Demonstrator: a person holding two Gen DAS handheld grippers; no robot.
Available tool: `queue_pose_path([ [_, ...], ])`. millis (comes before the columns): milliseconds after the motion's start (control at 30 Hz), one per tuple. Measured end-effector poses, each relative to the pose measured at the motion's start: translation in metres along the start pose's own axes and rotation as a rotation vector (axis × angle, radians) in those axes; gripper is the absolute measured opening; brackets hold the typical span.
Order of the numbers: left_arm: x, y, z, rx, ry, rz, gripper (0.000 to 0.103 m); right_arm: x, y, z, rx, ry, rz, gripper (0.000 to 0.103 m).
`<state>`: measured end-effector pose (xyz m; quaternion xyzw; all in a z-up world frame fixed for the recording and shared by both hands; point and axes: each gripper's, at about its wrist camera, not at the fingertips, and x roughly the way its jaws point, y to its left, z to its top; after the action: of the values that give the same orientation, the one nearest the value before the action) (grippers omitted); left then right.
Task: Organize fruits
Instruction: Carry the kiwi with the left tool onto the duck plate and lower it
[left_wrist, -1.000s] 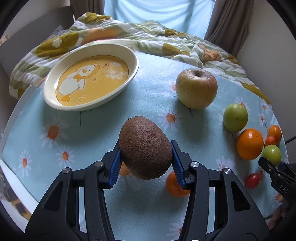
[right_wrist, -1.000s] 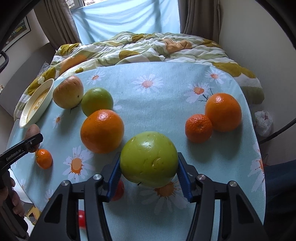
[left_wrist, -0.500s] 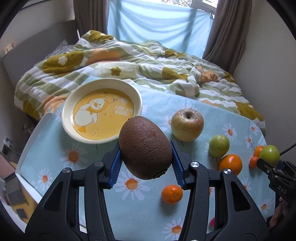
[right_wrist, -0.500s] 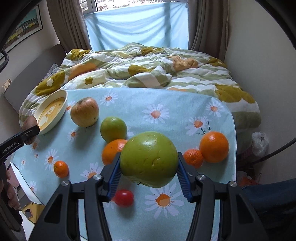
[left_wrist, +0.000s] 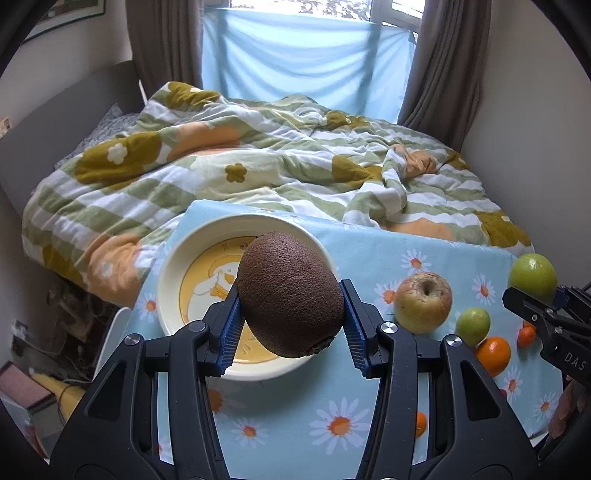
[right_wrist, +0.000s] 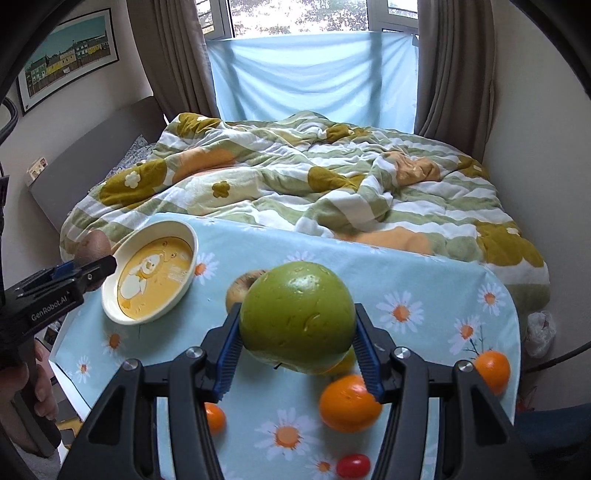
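My left gripper (left_wrist: 291, 325) is shut on a brown kiwi (left_wrist: 290, 293) and holds it high above the table, in front of the near side of the cream duck plate (left_wrist: 166, 295). My right gripper (right_wrist: 295, 349) is shut on a green apple (right_wrist: 297, 321), also held high over the table. In the left wrist view the right gripper and its green apple (left_wrist: 532, 275) show at the right edge. In the right wrist view the left gripper with the kiwi (right_wrist: 94, 245) is left of the plate (right_wrist: 110, 310).
On the daisy tablecloth (left_wrist: 369, 254) lie a yellow apple (left_wrist: 423, 302), a small green fruit (left_wrist: 472, 325), oranges (right_wrist: 349, 402) (right_wrist: 493, 371), a small mandarin (right_wrist: 214, 417) and a red cherry tomato (right_wrist: 352, 464). A bed with a flowered quilt (left_wrist: 258, 162) lies behind the table.
Both grippers have risen well above the table with their fruit. The left one has moved left toward the plate; the table now looks smaller and farther below.
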<state>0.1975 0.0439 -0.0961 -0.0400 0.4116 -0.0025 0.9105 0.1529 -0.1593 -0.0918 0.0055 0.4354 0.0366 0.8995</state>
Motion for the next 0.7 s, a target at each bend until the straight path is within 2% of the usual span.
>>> queue_pose_path([
  [400, 0.073, 0.068, 0.035, 0.163, 0.070, -0.055, 0.053, 0.073, 0.089, 0.051, 0.052, 0.007, -0.002, 0.051],
  [700, 0.125, 0.077, 0.036, 0.310, 0.120, -0.109, 0.053, 0.110, 0.118, 0.068, 0.083, 0.035, -0.031, 0.051],
])
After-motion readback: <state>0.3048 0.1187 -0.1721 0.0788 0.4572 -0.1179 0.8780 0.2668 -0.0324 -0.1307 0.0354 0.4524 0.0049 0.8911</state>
